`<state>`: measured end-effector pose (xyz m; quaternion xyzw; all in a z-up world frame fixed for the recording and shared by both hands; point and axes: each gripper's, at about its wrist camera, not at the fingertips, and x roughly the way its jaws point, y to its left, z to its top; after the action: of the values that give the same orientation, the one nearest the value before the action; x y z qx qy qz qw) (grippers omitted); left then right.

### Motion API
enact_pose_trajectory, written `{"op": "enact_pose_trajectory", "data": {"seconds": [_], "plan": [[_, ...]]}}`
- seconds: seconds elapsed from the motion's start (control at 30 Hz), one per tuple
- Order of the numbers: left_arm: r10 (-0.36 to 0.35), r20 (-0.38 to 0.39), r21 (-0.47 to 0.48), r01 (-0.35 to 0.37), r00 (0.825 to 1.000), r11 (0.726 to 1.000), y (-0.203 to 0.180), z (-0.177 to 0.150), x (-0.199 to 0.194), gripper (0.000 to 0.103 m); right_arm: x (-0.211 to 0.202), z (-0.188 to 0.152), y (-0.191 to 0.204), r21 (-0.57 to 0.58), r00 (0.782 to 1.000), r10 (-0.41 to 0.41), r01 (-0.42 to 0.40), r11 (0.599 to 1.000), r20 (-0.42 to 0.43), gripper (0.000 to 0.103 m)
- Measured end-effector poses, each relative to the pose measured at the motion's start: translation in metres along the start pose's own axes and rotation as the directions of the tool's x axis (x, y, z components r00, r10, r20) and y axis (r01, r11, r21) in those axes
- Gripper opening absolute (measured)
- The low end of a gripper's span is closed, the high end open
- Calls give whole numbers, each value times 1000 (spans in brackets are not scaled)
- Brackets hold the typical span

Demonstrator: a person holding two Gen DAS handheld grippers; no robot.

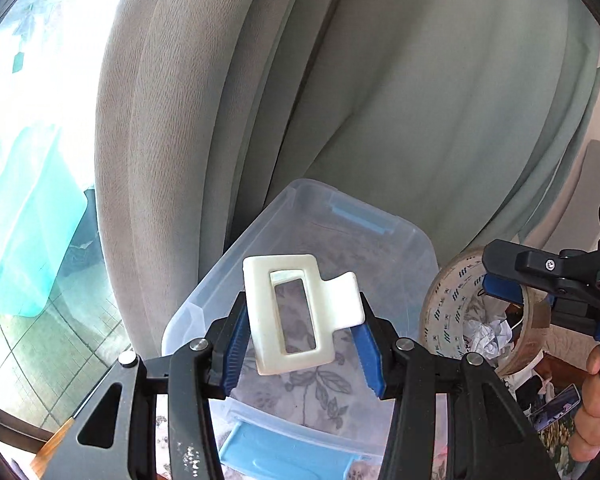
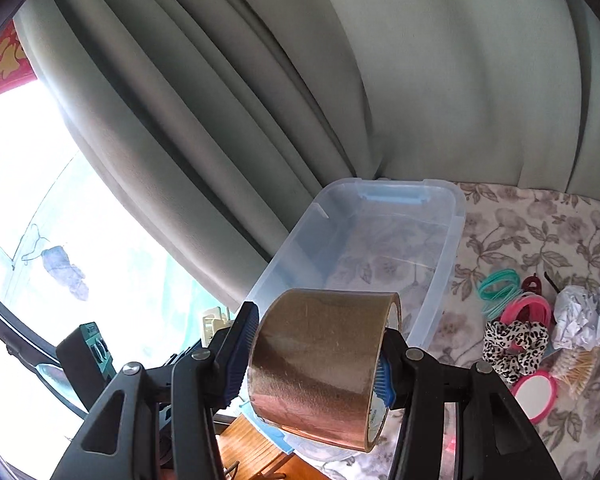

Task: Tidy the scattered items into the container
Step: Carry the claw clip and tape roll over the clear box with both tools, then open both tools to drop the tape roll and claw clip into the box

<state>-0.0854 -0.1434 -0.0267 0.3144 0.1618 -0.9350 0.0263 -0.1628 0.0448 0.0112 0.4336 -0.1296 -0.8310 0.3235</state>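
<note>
A clear plastic bin [image 1: 420,240] with blue handles stands on the floral cloth, with nothing inside it. My left gripper [image 1: 300,308] is shut on a white rectangular hair clip [image 1: 260,312], held above the bin's near end. To the right, my right gripper [image 1: 516,292] is shut on a roll of brown packing tape [image 1: 444,308]. In the right wrist view the tape roll [image 2: 320,360] sits between the blue pads of my right gripper [image 2: 320,328], over the near left corner of the bin [image 2: 456,216].
Right of the bin lie teal hair rings [image 2: 498,286], a pink ring [image 2: 528,308], a leopard scrunchie [image 2: 512,344], crumpled paper [image 2: 580,320], a pink mirror [image 2: 534,396] and cotton swabs [image 2: 576,368]. A grey curtain [image 2: 420,80] hangs close behind. A wooden table edge [image 2: 252,448] shows below.
</note>
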Motion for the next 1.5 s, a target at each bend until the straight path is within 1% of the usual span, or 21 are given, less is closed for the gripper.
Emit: {"op": "enact_pose_trajectory", "data": {"seconds": [0.1, 0.23, 0.37, 0.43, 0.53, 0.67, 0.8, 0.93, 1.13, 1.27, 1.47, 1.5], "plan": [[-8, -18, -2, 8, 1000, 1000, 3, -2, 9, 50, 15, 0, -6, 15, 1000, 4, -4, 1000, -22, 53], [-13, -49, -11, 13, 999, 1000, 8, -7, 20, 50, 27, 2, -4, -8, 999, 9, -10, 1000, -32, 49], [-14, -71, -21, 13, 997, 1000, 13, -10, 27, 50, 41, 4, -3, -12, 998, 20, -21, 1000, -51, 49], [-12, -77, -21, 11, 997, 1000, 14, -12, 28, 50, 46, 6, -2, -14, 998, 25, -26, 1000, -54, 49], [-7, -76, -18, 5, 997, 1000, 16, -13, 27, 50, 48, 13, 2, -37, 999, 36, -37, 999, -36, 49], [-2, -77, -11, 1, 997, 1000, 17, -14, 26, 50, 50, 18, 5, -71, 1000, 10, -12, 997, -24, 49], [3, -79, -3, -3, 997, 1000, 18, -15, 24, 50, 53, 15, -1, -52, 999, 7, -9, 999, -38, 49], [-7, -82, -3, 6, 997, 1000, 18, -18, 20, 51, 52, 13, -6, -37, 999, 3, -4, 999, -41, 49], [-4, -91, 9, 5, 996, 1000, 4, -19, 18, 51, 45, 10, -8, -31, 999, 2, -3, 1000, -34, 49], [-3, -96, 18, 4, 995, 1000, -5, -19, 16, 51, 34, 3, -12, -14, 999, -1, 1, 1000, -34, 49], [0, -105, 31, 3, 994, 1000, -19, -19, 14, 51, 10, -10, -16, 11, 1000, -6, 6, 1000, -5, 49], [1, -106, 33, 3, 994, 999, -22, -19, 13, 52, 5, -12, -18, 16, 1000, -6, 6, 1000, 2, 49]]}}
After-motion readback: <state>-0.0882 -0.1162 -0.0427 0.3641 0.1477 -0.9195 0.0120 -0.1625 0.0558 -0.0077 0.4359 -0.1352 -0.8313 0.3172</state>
